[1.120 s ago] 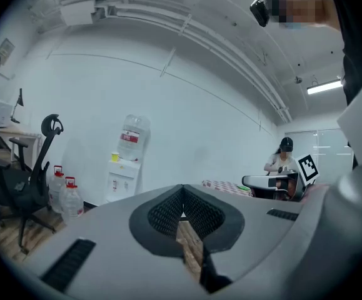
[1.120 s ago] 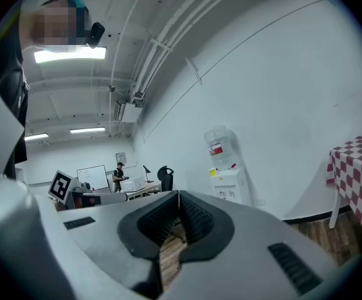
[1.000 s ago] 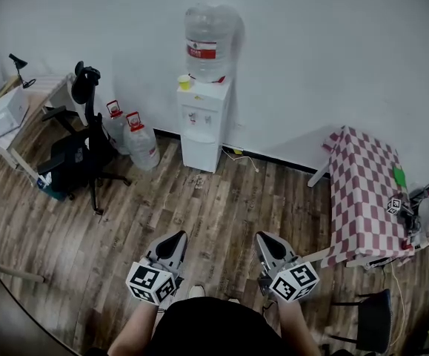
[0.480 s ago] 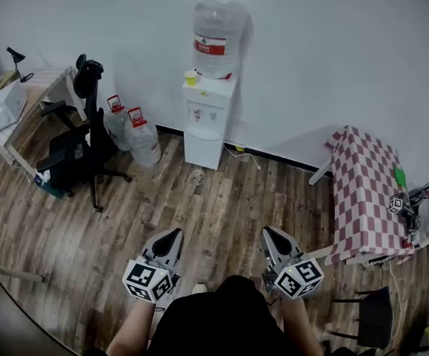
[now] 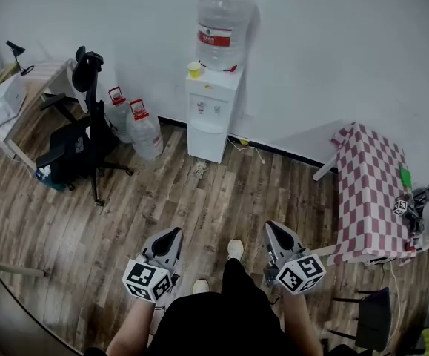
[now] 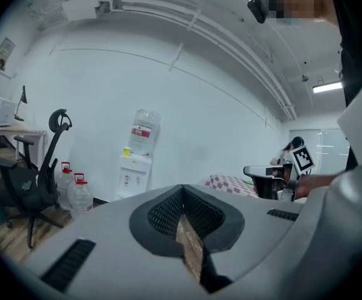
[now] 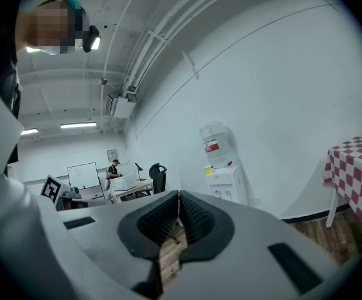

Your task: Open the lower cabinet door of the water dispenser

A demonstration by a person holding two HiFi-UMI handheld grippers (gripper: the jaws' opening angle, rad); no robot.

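The head view is looking steeply down from above the person, facing the white wall [image 5: 333, 50] and taking in the wooden floor [image 5: 199, 206], the left gripper [image 5: 174, 233] and the right gripper [image 5: 271, 227]. Each gripper view is looking almost level along its own jaws. All three are sharing the water dispenser [image 5: 213, 121], standing well off.

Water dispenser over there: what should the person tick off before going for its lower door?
1. Lower cabinet door of the water dispenser shut: ok.
2. Left tool empty, jaws together: ok.
3. Right tool empty, jaws together: ok.
4. Door within reach: not ok, the dispenser stands far across the floor.
5. Spare bottles beside the dispenser, not before its door: ok.
6. Door handle spotted: cannot tell, too small.
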